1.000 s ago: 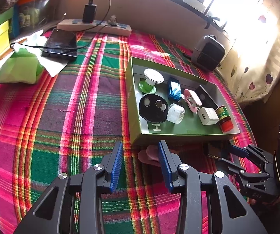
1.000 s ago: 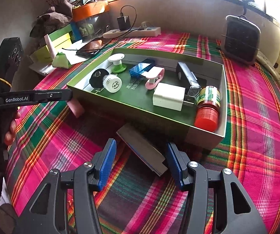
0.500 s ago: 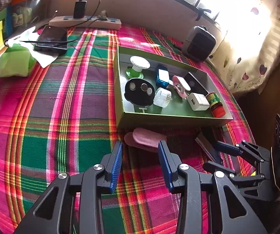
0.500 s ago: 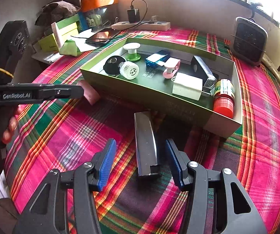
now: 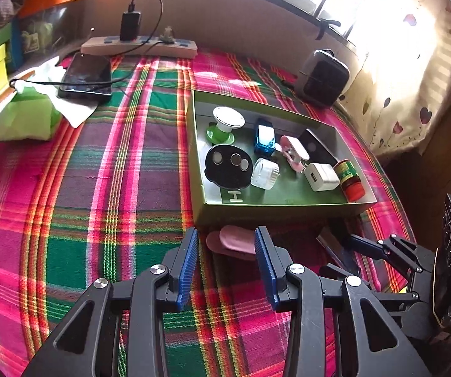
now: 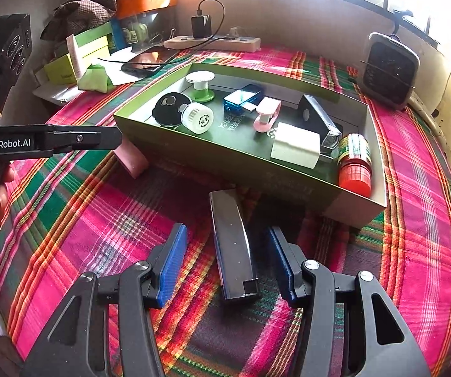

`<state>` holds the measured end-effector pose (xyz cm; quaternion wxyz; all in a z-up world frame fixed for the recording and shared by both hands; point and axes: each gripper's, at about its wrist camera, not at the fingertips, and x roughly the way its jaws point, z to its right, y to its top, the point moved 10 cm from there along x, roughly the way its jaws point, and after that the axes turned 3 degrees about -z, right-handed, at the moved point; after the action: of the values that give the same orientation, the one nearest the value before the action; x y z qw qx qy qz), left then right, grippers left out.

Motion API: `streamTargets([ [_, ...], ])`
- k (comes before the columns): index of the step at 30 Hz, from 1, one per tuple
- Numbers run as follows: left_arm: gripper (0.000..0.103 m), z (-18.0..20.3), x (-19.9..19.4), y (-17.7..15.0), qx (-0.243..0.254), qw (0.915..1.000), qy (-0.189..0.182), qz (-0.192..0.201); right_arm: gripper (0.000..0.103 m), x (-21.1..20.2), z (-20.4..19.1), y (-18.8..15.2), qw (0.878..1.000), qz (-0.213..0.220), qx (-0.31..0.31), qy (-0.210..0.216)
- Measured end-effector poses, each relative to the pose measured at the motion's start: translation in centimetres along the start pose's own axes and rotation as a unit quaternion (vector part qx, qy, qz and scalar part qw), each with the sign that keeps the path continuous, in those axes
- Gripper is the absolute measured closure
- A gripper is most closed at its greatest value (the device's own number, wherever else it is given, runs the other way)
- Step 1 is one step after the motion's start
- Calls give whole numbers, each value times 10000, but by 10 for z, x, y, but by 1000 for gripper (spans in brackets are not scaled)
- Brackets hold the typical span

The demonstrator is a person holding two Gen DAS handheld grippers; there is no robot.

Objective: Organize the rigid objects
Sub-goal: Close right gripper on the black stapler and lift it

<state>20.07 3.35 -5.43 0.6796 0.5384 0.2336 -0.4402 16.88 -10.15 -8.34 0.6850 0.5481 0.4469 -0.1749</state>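
Fingers of both grippers spread, gripping nothing. Right gripper (image 6: pixel 225 260) straddles black bar-shaped device (image 6: pixel 233 248) lying lengthwise between fingers; left gripper (image 5: pixel 227 264) has pink case (image 5: pixel 231 242) just ahead. Advise: lower, centre, close squarely, then lift into green tray (image 6: pixel 194 154).

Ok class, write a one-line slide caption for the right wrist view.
Open right gripper straddles a black bar on plaid cloth, before the filled green tray.
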Motion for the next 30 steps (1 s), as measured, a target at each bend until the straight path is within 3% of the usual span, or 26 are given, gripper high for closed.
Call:
streamTargets([
  [4,67,-3,0,0,-41,10000,11,-2,54,-1,1,-1,10000,7,29,-54],
  [6,67,-6,0,-1,-84,10000,36,-9,68,-3,1,-2,10000,14,46,-34],
  [9,67,-9,-1,-2,-135,9999,37,4,77,-4,2,-4,9999,9,114,-100],
  [30,67,-26,-8,-17,-414,9991,19,-63,79,7,-57,30,9971,140,-413,616],
])
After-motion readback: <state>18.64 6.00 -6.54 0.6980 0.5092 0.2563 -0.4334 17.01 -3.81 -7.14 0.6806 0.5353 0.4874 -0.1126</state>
